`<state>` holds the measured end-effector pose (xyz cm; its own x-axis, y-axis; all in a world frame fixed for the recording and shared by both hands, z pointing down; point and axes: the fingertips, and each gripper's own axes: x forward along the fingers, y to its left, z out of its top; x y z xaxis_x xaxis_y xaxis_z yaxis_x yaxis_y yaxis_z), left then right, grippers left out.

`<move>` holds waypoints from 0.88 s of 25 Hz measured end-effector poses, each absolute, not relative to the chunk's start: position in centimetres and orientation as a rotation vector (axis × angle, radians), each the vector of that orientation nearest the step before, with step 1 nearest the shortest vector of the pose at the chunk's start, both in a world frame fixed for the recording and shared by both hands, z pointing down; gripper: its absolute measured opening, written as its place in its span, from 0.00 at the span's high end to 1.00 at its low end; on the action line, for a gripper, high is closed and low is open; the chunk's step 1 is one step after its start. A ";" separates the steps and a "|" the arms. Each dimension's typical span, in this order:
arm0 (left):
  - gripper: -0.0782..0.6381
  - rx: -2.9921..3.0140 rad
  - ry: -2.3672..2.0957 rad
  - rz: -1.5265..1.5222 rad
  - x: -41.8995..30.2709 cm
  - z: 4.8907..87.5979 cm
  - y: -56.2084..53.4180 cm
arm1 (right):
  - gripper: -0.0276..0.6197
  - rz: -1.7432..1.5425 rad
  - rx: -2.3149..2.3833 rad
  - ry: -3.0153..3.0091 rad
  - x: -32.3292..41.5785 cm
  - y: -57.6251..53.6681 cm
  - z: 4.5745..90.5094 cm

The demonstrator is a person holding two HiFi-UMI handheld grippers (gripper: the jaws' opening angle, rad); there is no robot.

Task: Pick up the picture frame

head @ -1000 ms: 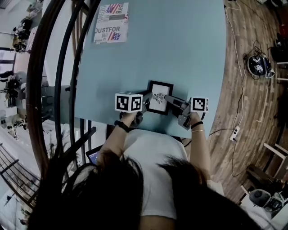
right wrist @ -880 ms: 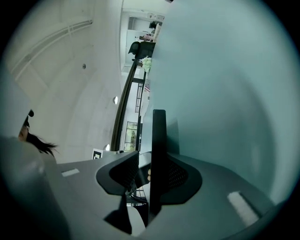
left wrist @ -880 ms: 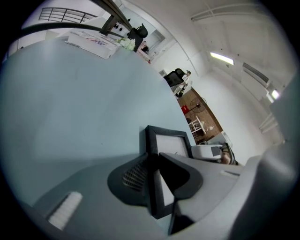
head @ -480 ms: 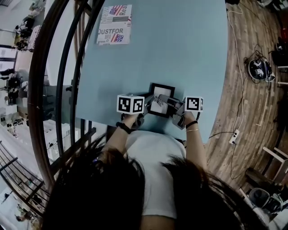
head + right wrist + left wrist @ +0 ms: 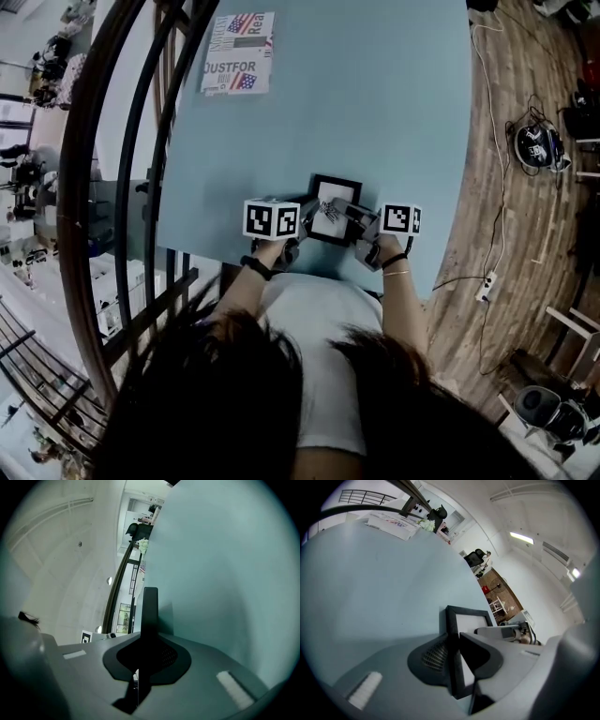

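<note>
A black picture frame (image 5: 332, 190) with a white print lies near the front edge of the pale blue table (image 5: 375, 103). My left gripper (image 5: 308, 210) is shut on the frame's left side; in the left gripper view that rail (image 5: 452, 620) runs between the jaws of the left gripper (image 5: 454, 656). My right gripper (image 5: 346, 208) comes in from the right and its jaws are closing on the frame's right side. In the right gripper view the frame (image 5: 150, 606) stands edge-on, pinched in the right gripper (image 5: 146, 653).
A printed magazine (image 5: 236, 52) lies at the table's far left corner. Dark curved railings (image 5: 122, 187) run along the table's left side. Wooden floor with cables and a round device (image 5: 536, 139) is on the right.
The right gripper slid left onto the frame's right side and its jaws closed there. The left gripper stayed on the frame's left side.
</note>
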<state>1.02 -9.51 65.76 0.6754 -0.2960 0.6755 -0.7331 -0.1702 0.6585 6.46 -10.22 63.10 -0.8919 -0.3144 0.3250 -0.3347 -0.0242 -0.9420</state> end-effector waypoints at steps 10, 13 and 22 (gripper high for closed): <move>0.70 1.790 -0.844 0.425 0.9 64.9 -9.8 | 0.94 2.073 0.725 -2.213 6.4 -10.3 62.3; 0.70 1.796 -0.853 0.389 0.8 64.5 -9.9 | 0.94 2.052 0.734 -2.232 6.5 -10.3 62.0; 0.70 1.899 -0.905 0.323 0.2 60.5 -11.8 | 0.94 1.904 0.829 -2.301 7.7 -10.8 60.0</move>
<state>0.17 -11.84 60.53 0.6880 -0.4514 0.5682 -0.7092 -0.2525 0.6582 7.67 -10.82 60.00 -0.8561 -0.3712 0.3595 -0.4227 0.1028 -0.9004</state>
